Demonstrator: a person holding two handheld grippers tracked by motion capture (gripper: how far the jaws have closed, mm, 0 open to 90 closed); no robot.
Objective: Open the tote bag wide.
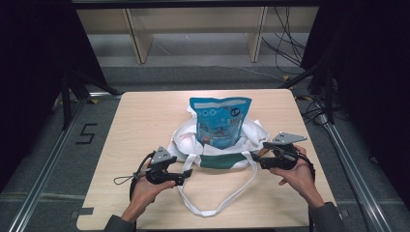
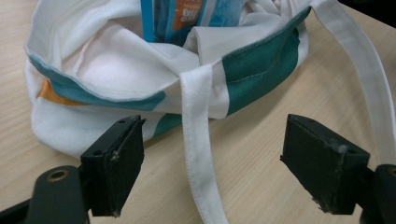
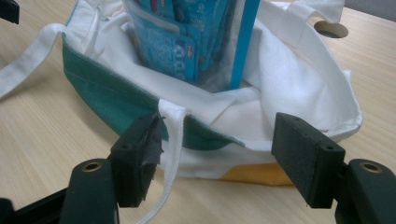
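The left gripper (image 1: pixel 185 175) has its jaws spread wide and pinches nothing; in the left gripper view a white strap (image 2: pixel 200 154) runs down the wooden table (image 1: pixel 140 125) between them, touching neither. The right gripper (image 1: pixel 255 160) is likewise spread — its left jaw sits just beside the strap's other end (image 3: pixel 172 140), right at the bag's green rim, though whether it touches the cloth cannot be told. Between the two grippers slumps the white tote bag (image 1: pixel 220 153), banded in green with an orange patch low on its side. A blue printed pouch (image 1: pixel 220 120) stands upright inside its open mouth — well above the collapsed cloth. The strap loops out across the table toward the person's hands (image 1: pixel 145 191). Beyond the table stand pale shelving (image 1: pixel 193 29) and loose cables (image 1: pixel 290 43).
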